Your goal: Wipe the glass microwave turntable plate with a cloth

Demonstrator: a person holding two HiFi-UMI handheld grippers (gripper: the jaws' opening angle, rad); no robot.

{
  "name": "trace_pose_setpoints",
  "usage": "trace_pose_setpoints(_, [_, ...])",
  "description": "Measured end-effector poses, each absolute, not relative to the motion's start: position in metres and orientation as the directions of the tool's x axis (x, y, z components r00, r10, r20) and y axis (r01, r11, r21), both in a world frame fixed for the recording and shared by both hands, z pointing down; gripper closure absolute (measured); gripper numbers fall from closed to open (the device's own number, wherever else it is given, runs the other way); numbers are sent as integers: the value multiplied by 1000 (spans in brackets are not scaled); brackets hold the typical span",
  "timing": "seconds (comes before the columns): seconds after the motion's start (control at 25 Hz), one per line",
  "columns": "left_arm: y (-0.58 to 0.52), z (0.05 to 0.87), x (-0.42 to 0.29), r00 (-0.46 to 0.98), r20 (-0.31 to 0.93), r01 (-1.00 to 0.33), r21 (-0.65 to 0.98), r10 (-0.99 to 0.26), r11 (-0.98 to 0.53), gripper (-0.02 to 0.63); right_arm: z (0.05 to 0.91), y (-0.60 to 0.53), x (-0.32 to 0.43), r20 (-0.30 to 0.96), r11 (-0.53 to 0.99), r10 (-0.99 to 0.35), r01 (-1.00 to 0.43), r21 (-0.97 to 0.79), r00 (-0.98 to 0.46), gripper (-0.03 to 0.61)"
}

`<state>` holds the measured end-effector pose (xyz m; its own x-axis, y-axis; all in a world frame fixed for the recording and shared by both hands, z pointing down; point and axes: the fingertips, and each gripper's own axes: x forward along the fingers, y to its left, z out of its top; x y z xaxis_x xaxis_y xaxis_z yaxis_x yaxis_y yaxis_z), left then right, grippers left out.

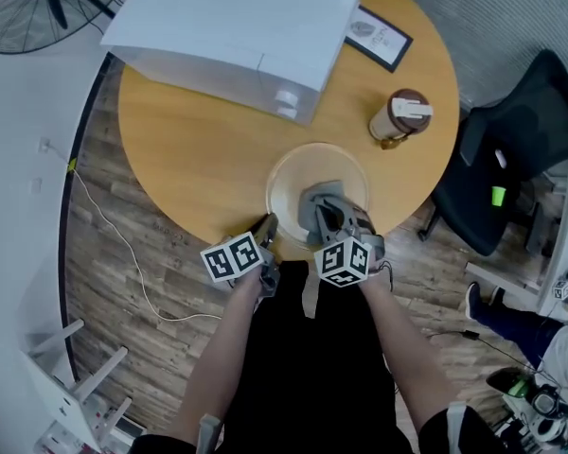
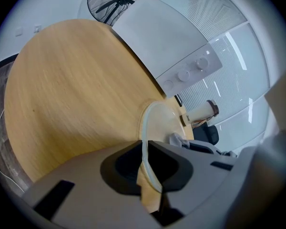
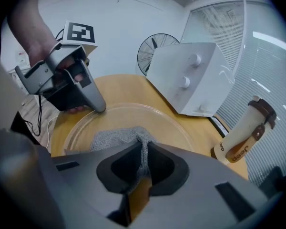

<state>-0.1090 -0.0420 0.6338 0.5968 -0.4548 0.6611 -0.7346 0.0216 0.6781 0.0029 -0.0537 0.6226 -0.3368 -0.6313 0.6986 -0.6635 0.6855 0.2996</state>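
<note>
The clear glass turntable plate [image 1: 314, 173] lies on the round wooden table [image 1: 199, 140] near its front edge. My left gripper [image 1: 265, 227] is shut on the plate's near-left rim [image 2: 145, 142], which runs between its jaws. My right gripper [image 1: 333, 218] is shut on a grey cloth [image 3: 119, 138], which rests on the plate [image 3: 162, 120]. In the right gripper view the left gripper [image 3: 101, 109] pinches the rim at the plate's left side. The cloth [image 1: 320, 197] shows over the plate's near half.
A white microwave [image 1: 241, 31] stands at the back of the table. A tan tumbler with a brown lid [image 1: 398, 116] is right of the plate, a framed card [image 1: 379, 36] behind it. A black chair [image 1: 511, 149] sits to the right, a fan [image 1: 47, 3] at far left.
</note>
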Motion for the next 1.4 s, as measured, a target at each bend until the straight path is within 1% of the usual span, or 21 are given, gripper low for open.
trace_pose_setpoints(0.24, [-41, 634, -109, 612, 652, -723, 691, -447, 18, 583, 621, -38, 15, 787, 712, -542, -660, 242, -296, 535])
trace_pose_setpoints(0.44, [-39, 634, -107, 630, 662, -727, 686, -406, -11, 581, 589, -34, 25, 761, 657, -577, -722, 217, -296, 534])
trace_pose_setpoints(0.56, [-39, 632, -108, 613, 692, -759, 650, -382, -41, 575, 567, -32, 32, 737, 623, -612, -749, 227, -286, 532])
trace_pose_setpoints(0.64, [-40, 629, -110, 595, 703, -775, 629, -390, -50, 566, 553, -30, 38, 718, 599, -635, -769, 226, -283, 532])
trace_pose_setpoints(0.8, [-41, 621, -120, 560, 714, -804, 590, -420, -68, 558, 527, -26, 50, 678, 554, -679, -803, 219, -283, 532])
trace_pose_setpoints(0.96, [-37, 605, -130, 508, 725, -852, 504, -465, -143, 558, 503, -19, 60, 631, 517, -716, -834, 193, -298, 532])
trace_pose_setpoints(1.12, [-28, 568, -129, 474, 692, -875, 440, -544, -202, 561, 474, -8, 70, 584, 501, -744, -849, 167, -324, 532])
trace_pose_setpoints(1.24, [-15, 538, -123, 452, 660, -888, 393, -600, -238, 597, 456, 4, 79, 548, 485, -763, -864, 135, -342, 532])
trace_pose_setpoints(1.4, [8, 492, -106, 450, 596, -891, 351, -665, -288, 612, 423, 24, 94, 482, 470, -791, -879, 83, -377, 532])
